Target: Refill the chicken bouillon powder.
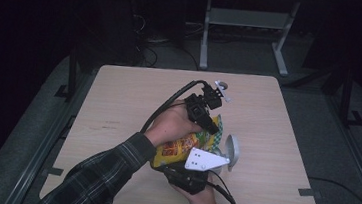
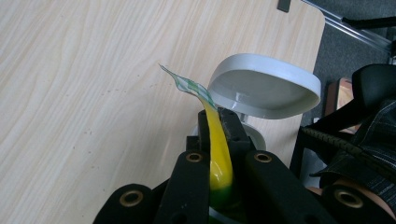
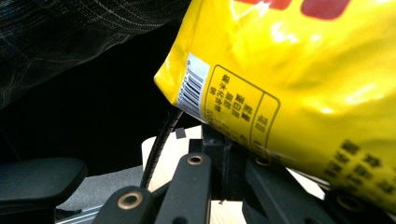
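Your left claw [image 2: 215, 128] is pinching the yellow snack bag [image 1: 183, 146] by its edge; your right claw [image 3: 224, 154] is gripping its bottom above the tabletop [image 1: 119, 101].

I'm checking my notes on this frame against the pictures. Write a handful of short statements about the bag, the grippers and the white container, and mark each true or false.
1. The left gripper is clamped on an edge of the yellow snack bag. True.
2. The white container's lid is shut flat. False: it stands open, tilted up.
3. The bag lies alone on the table, far from both hands. False: it is held up between the two grippers.
4. A barcode shows on the bag in the right gripper view. True.
5. The sleeve is plaid. True.
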Demonstrator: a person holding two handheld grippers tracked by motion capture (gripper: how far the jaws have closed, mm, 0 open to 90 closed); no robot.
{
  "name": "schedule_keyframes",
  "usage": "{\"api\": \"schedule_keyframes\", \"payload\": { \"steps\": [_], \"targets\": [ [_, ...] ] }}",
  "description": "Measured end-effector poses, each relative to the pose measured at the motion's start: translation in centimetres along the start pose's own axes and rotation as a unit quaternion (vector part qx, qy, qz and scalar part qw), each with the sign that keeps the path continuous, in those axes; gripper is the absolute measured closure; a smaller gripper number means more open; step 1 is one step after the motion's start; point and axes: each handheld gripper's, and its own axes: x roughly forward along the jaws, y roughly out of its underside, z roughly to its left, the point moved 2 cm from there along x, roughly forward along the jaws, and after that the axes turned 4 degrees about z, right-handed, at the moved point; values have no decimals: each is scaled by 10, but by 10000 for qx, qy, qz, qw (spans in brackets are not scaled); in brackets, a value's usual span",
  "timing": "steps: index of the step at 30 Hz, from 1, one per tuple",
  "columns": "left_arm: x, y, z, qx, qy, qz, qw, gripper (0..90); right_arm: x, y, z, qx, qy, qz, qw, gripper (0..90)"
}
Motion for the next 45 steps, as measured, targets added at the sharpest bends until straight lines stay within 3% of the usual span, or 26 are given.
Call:
{"api": "schedule_keyframes", "payload": {
  "steps": [45],
  "targets": [
    [0,0,1,-60,-15,-2,10000,897,1,-1,0,30,-10,-37,10000,900]
  ]
}}
